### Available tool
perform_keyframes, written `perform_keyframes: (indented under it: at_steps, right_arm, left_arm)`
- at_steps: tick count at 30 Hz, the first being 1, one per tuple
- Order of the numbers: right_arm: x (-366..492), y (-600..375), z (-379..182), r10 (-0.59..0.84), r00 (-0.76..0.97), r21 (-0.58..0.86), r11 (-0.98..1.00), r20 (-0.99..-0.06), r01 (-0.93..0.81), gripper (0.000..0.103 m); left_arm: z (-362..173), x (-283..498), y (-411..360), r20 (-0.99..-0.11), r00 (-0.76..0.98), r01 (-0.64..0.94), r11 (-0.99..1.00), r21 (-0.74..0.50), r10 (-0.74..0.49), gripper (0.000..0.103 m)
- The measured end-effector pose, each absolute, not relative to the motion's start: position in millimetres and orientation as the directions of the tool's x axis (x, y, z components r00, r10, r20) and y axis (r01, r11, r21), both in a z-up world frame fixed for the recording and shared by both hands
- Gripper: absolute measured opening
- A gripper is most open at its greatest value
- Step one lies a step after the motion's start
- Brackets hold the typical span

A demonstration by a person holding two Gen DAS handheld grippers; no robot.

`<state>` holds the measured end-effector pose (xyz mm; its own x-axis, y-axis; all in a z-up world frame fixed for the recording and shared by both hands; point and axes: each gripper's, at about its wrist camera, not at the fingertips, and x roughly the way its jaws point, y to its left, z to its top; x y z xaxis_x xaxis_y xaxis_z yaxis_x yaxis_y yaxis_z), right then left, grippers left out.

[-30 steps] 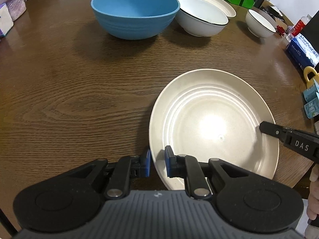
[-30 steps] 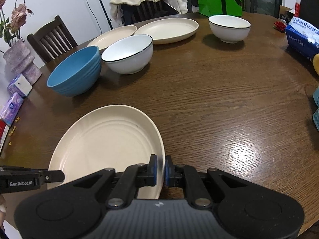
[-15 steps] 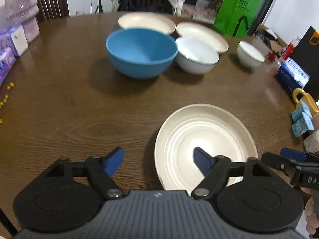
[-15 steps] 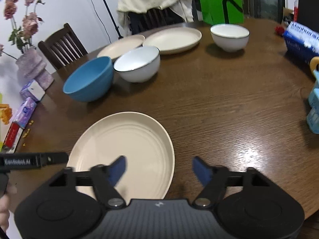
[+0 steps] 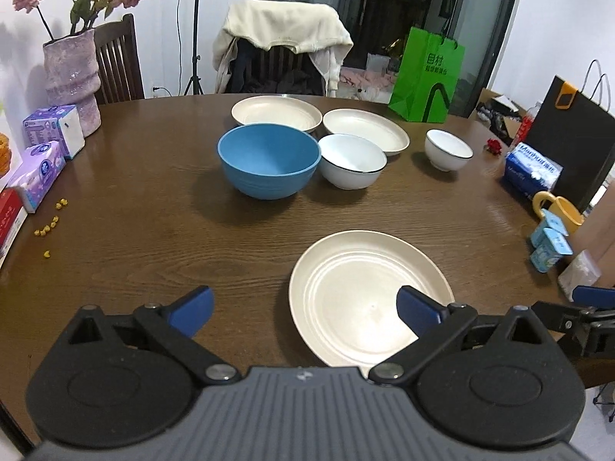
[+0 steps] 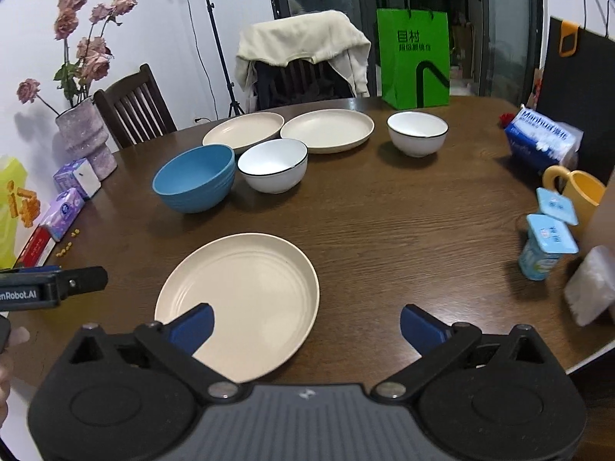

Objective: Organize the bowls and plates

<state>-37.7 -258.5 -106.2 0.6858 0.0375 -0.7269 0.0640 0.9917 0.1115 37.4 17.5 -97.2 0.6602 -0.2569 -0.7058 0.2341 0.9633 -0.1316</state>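
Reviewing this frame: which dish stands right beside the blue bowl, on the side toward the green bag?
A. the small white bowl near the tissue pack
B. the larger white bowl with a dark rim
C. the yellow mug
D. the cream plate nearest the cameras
B: the larger white bowl stands right next to the blue bowl, while the other three stand clearly apart from it.

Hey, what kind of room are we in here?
Most likely a home dining room: a round wooden table set with plates and bowls, wooden dining chairs around it, and a vase of flowers beside tissue packs at the edge.
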Motion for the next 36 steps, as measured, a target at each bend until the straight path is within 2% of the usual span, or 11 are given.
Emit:
perform_keyframes:
  at_steps: [7, 19, 36]
  right_arm:
    - [-74, -255, -89, -0.022, 0.709, 0.079, 0.991, -0.705, 0.109, 0.103]
    - [-92, -245, -69, -0.002, 0.744, 0.077, 0.994, -0.668, 0.072, 0.103]
    - [-69, -199, -52, -0.011, 0.755, 0.082, 0.993, -0.656, 0.085, 0.103]
  left_arm:
    - [-78, 6, 15, -0.678, 0.678, 0.261, 0.955, -0.14, -0.285, 0.103]
    - [-60, -23, 16, -0.656, 0.707, 0.254, 0.961, -0.111, -0.263, 0.103]
    - [-38, 1, 67, -0.647, 0.717, 0.258, 0.961, -0.102, -0.261, 0.103]
